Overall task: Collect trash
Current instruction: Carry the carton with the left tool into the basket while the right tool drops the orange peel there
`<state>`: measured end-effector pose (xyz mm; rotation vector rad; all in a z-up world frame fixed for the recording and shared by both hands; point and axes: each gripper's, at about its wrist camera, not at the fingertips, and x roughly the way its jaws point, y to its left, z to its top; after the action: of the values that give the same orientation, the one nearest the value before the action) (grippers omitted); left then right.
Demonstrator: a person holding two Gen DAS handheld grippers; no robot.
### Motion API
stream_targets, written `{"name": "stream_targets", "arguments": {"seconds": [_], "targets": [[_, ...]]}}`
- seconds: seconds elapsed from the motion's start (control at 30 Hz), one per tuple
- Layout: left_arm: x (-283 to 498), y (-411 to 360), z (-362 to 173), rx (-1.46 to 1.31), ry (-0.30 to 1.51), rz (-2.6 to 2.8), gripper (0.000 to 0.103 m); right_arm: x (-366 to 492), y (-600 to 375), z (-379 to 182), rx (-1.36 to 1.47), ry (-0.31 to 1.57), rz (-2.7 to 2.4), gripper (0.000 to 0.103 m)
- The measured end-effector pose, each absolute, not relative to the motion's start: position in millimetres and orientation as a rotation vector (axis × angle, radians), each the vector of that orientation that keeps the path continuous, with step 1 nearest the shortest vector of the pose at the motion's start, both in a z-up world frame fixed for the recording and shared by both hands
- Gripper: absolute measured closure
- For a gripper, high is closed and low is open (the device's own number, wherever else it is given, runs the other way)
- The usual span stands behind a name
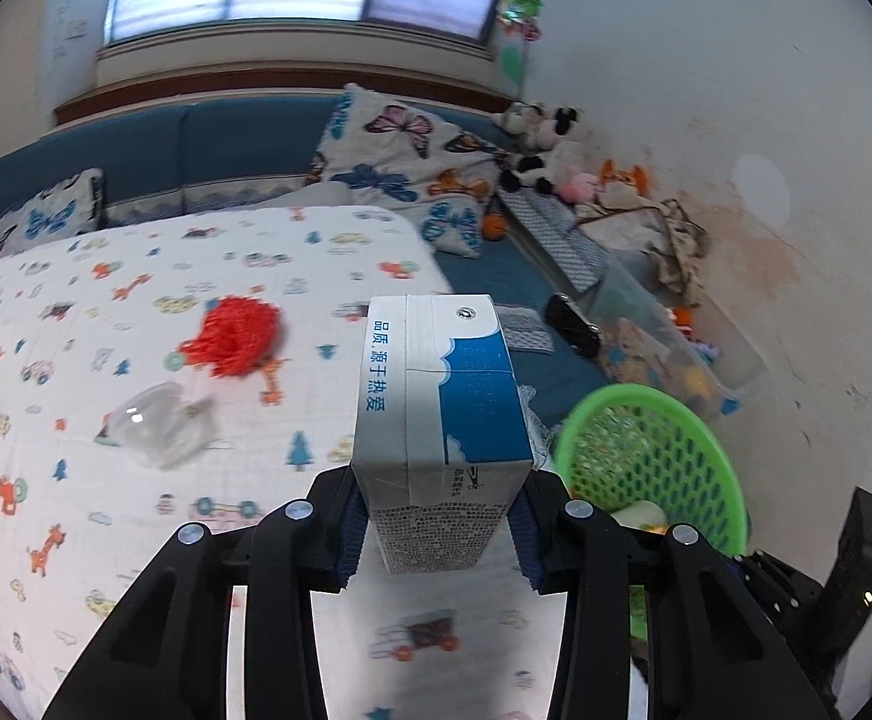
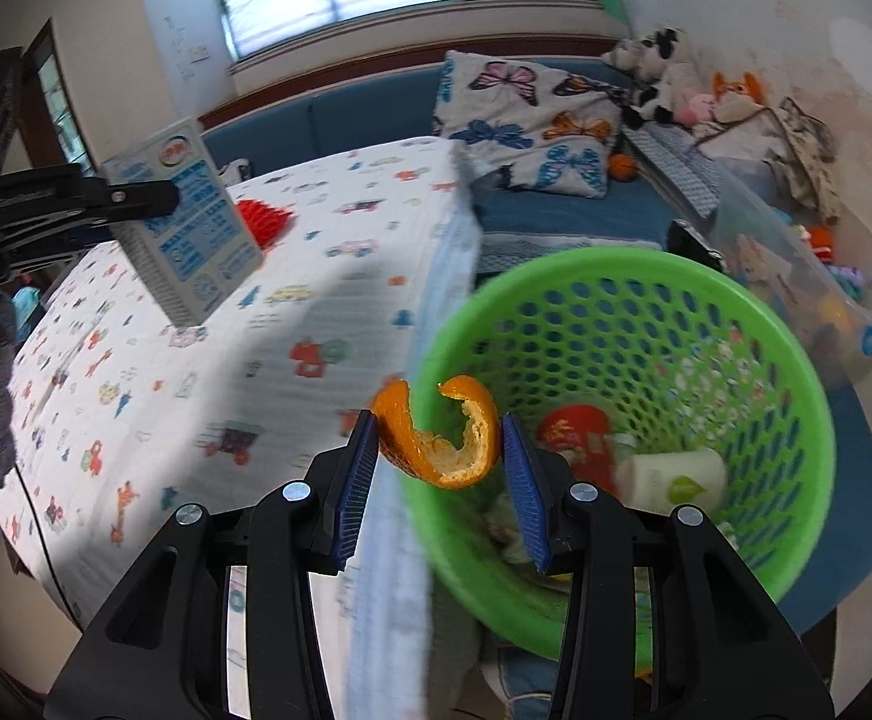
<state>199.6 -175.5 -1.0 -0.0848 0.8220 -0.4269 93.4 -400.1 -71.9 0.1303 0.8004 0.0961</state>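
Observation:
My left gripper (image 1: 439, 525) is shut on a blue-and-white milk carton (image 1: 436, 420) and holds it above the patterned bed sheet (image 1: 105, 540); the carton also shows in the right wrist view (image 2: 189, 234). My right gripper (image 2: 439, 477) is shut on a curled orange peel (image 2: 442, 444) at the near rim of the green mesh basket (image 2: 784, 372). The basket holds a white bottle (image 2: 673, 477) and a red wrapper (image 2: 574, 432). The basket also shows at the right of the left wrist view (image 1: 694, 468). A red mesh net (image 1: 234, 333) and a clear plastic cup (image 1: 159, 429) lie on the sheet.
Butterfly pillows (image 1: 399, 156) and plush toys (image 1: 535, 144) sit at the back on the blue sofa (image 1: 207, 144). A clear storage bin (image 2: 796, 276) of toys stands behind the basket by the wall. A black object (image 1: 574, 324) lies on the blue cushion.

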Motion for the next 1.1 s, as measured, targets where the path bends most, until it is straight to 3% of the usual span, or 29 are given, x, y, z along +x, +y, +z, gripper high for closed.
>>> {"name": "stream_targets", "arguments": {"seconds": [0.37, 0.5, 0.57, 1.1], "targets": [[182.7, -232.6, 6.0, -0.026, 0.823, -0.545, 0.064, 79.2, -456.8, -77.8, 0.193, 0.807, -0.026, 0.058], [178.9, -252.4, 5.8, 0.0, 0.825, -0.582, 0.064, 74.3, -468.4, -81.9, 0.216, 0.808, -0.05, 0.054], [177.1, -262.1, 4.6, 0.011, 0.829, -0.6, 0.064, 70.4, -472.6, -81.4, 0.218, 0.799, -0.067, 0.047], [172.3, -315.8, -17.4, 0.079, 0.886, -0.686, 0.064, 47.4, -485.6, -75.3, 0.254, 0.764, -0.085, 0.037]]}}
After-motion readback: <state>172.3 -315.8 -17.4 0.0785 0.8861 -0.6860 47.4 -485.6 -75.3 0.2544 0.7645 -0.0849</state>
